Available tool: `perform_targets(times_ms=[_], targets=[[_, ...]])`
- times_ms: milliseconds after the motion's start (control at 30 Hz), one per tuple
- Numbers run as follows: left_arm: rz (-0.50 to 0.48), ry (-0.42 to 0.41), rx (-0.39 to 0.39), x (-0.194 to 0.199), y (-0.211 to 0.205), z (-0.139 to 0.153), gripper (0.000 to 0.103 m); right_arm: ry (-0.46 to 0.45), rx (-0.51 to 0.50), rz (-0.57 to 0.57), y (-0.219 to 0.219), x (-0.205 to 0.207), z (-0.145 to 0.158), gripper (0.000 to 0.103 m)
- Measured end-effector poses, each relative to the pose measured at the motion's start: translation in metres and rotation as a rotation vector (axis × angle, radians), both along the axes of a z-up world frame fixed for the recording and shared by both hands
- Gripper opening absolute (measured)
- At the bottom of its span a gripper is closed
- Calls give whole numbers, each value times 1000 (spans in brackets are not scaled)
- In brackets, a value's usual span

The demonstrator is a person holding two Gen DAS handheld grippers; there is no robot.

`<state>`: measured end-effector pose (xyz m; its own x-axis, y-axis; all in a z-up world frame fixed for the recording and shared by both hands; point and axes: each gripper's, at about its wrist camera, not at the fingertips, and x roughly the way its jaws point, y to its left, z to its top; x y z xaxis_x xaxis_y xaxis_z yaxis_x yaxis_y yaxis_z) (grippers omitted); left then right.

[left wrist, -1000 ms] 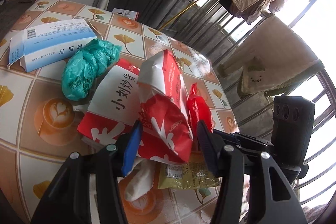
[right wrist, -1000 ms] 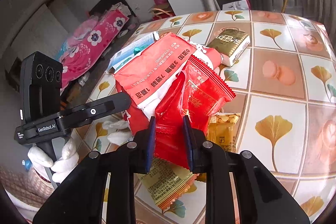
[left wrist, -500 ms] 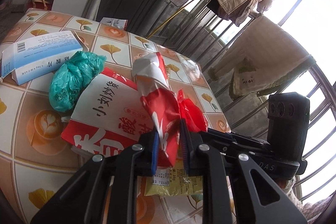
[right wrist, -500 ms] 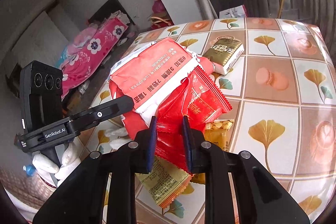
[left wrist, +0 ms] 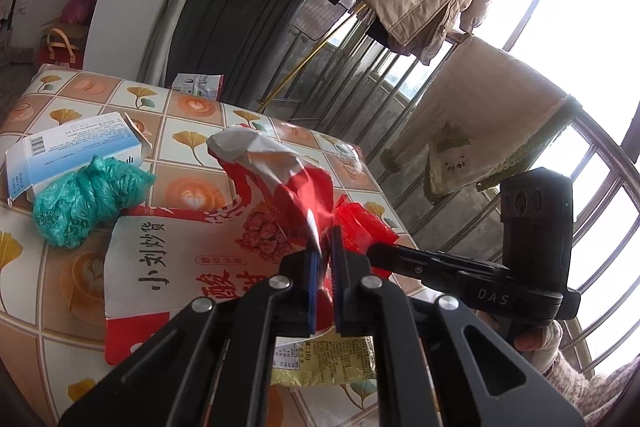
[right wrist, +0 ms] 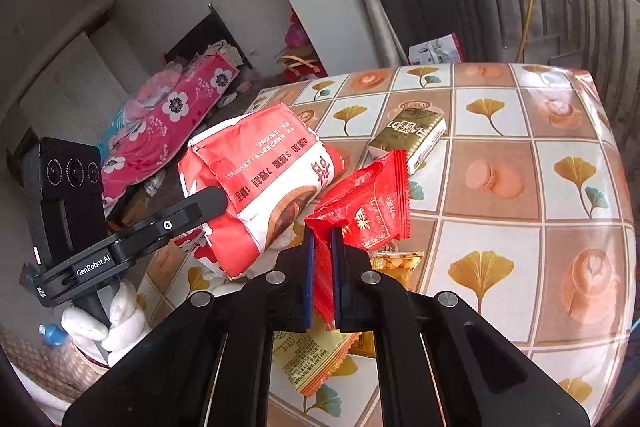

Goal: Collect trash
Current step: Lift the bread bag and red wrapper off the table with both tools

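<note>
both grippers have lifted their packets off the table since a second ago, and the left one, then wide, has clamped down.

the left gripper [left wrist: 325, 257] pinches the crumpled red-and-white paper snack bag [left wrist: 276, 171], which hangs raised above the tiled-pattern tablecloth [left wrist: 192, 147]. the right gripper [right wrist: 321, 247] is clamped narrow on the small shiny red foil wrapper [right wrist: 368, 203], also held above the table. below lie a yellow printed sachet [left wrist: 324, 363], a scrunched teal plastic bag [left wrist: 84, 199] touching a blue-and-white cardboard box [left wrist: 72, 147], and farther off a gold-green packet [right wrist: 412, 133].
</note>
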<state>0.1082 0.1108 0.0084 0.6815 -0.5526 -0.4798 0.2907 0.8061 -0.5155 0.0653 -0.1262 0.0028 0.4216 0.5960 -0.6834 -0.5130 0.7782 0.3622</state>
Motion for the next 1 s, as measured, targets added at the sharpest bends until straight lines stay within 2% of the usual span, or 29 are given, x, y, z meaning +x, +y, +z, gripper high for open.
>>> perform_targets(times_ms=[367,1000], targets=[[-52,-139,-44,-13,-10,31,4,-89,21,-23,-8,-1,28,5],[-108,-233,-81,-36,-43,67,4,-207,40,-91,-50,-19,64,5]])
